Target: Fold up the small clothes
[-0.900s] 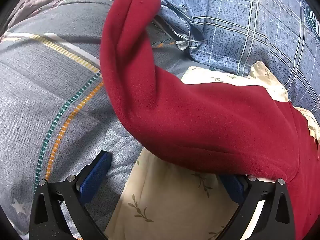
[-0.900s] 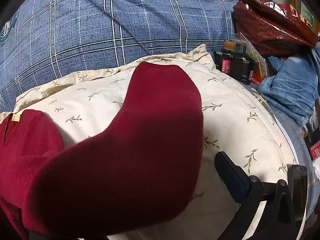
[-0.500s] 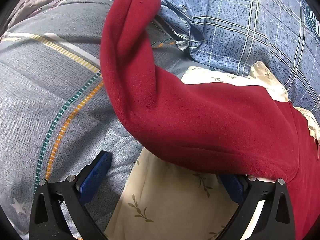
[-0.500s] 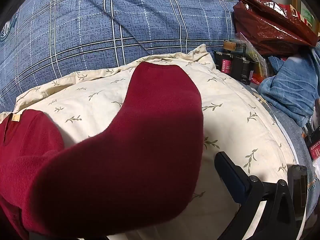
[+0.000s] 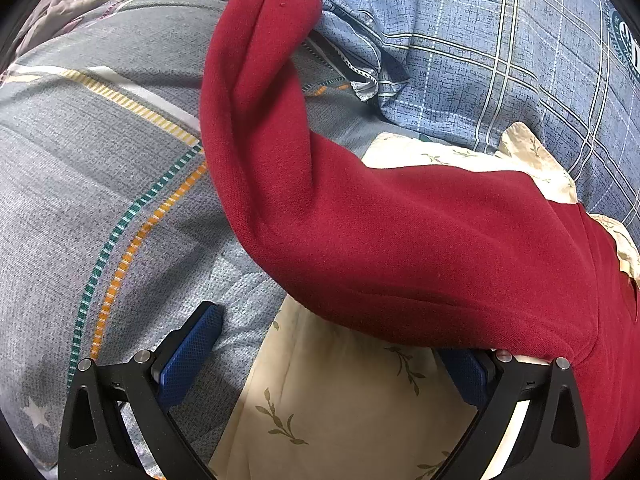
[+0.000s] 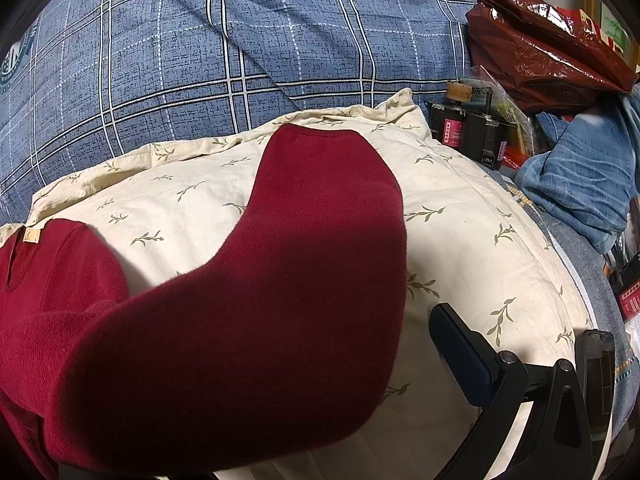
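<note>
A dark red fleece garment [image 5: 400, 232] lies on a cream leaf-print pillow [image 5: 352, 400]. One sleeve stretches up and left over the grey bedding in the left wrist view. My left gripper [image 5: 332, 356] is open; its left blue pad [image 5: 188, 352] rests on the bedding, its right pad [image 5: 466, 376] sits under the garment's hem. In the right wrist view the other sleeve [image 6: 248, 320] drapes across the pillow [image 6: 480, 240] and covers my right gripper's left finger. Only the right finger [image 6: 464, 348] shows, set wide to the side.
Grey quilt with green and orange stripes [image 5: 100, 200] on the left. Blue plaid duvet [image 6: 200, 48] behind the pillow. At the right: a red plastic bag [image 6: 540, 48], dark boxes [image 6: 468, 132] and a blue denim item [image 6: 580, 188].
</note>
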The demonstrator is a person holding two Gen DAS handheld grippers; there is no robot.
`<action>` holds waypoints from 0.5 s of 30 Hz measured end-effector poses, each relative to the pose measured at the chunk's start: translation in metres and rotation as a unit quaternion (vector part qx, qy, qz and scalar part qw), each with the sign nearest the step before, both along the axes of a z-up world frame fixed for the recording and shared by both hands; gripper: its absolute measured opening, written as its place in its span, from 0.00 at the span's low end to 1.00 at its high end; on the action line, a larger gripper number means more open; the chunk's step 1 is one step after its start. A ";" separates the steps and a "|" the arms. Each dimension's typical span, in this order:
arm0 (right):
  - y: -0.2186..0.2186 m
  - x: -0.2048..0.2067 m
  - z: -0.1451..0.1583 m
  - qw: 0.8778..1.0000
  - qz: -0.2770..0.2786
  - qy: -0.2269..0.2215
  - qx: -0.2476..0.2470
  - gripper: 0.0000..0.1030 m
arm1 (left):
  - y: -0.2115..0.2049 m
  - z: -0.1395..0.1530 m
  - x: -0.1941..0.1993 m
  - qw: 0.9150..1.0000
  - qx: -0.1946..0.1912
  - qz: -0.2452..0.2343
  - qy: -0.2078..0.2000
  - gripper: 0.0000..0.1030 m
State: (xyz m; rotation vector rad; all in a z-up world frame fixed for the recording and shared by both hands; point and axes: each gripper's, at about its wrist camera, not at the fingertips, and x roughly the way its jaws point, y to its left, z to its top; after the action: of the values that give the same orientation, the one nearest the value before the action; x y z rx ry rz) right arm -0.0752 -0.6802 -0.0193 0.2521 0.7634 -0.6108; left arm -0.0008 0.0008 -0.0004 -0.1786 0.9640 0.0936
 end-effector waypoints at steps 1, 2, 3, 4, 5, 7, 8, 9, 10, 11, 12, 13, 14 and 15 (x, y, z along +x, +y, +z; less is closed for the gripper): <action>0.000 0.000 0.000 1.000 0.000 0.000 0.000 1.00 | 0.000 0.000 0.000 1.000 0.000 0.000 0.000 0.99; 0.000 0.000 0.000 1.000 0.000 0.001 0.000 1.00 | 0.000 0.000 0.000 1.000 0.000 0.000 0.000 0.99; 0.000 0.000 0.000 1.000 0.000 0.001 0.001 1.00 | 0.000 0.000 0.000 1.000 0.000 0.000 0.000 0.99; 0.000 0.000 0.000 1.000 0.000 0.002 0.003 1.00 | 0.000 0.000 0.000 1.000 0.000 0.000 0.001 0.99; 0.001 -0.001 0.000 1.000 0.001 0.003 0.004 1.00 | 0.000 0.000 0.001 1.000 0.000 0.000 0.001 0.99; 0.003 -0.007 -0.001 1.000 0.011 0.005 0.007 1.00 | 0.001 0.001 0.002 1.000 -0.003 0.000 0.005 0.99; 0.009 -0.014 0.000 1.000 0.019 0.009 0.008 1.00 | 0.001 0.001 0.001 1.000 -0.003 -0.001 0.008 0.99; 0.015 -0.022 0.000 0.999 0.026 0.018 0.014 1.00 | 0.000 0.003 -0.001 1.000 -0.001 -0.005 0.014 0.99; 0.017 -0.027 0.003 0.999 0.028 0.024 0.023 1.00 | -0.002 0.004 -0.002 1.000 0.000 -0.007 0.018 0.99; 0.020 -0.031 0.004 0.999 0.031 0.028 0.034 1.00 | -0.003 0.004 -0.003 1.000 0.000 -0.009 0.023 0.99; 0.024 -0.039 0.006 0.998 0.033 0.031 0.051 1.00 | -0.004 0.006 -0.005 1.000 0.000 -0.013 0.027 0.99; 0.031 -0.048 0.009 0.997 0.036 0.032 0.061 1.00 | -0.003 0.007 -0.006 1.000 -0.001 -0.014 0.028 0.99; 0.038 -0.054 0.011 0.997 0.038 0.032 0.065 1.00 | -0.004 0.009 -0.007 0.999 -0.001 -0.014 0.029 0.99; 0.046 -0.064 0.015 0.996 0.041 0.031 0.068 1.00 | -0.005 0.012 -0.010 0.999 0.001 -0.013 0.029 0.98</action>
State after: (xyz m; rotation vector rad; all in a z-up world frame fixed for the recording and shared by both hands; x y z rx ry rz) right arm -0.1392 -0.6347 -0.0038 0.3256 0.8715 -0.4914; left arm -0.0112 -0.0041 0.0113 -0.1618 1.0244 0.0753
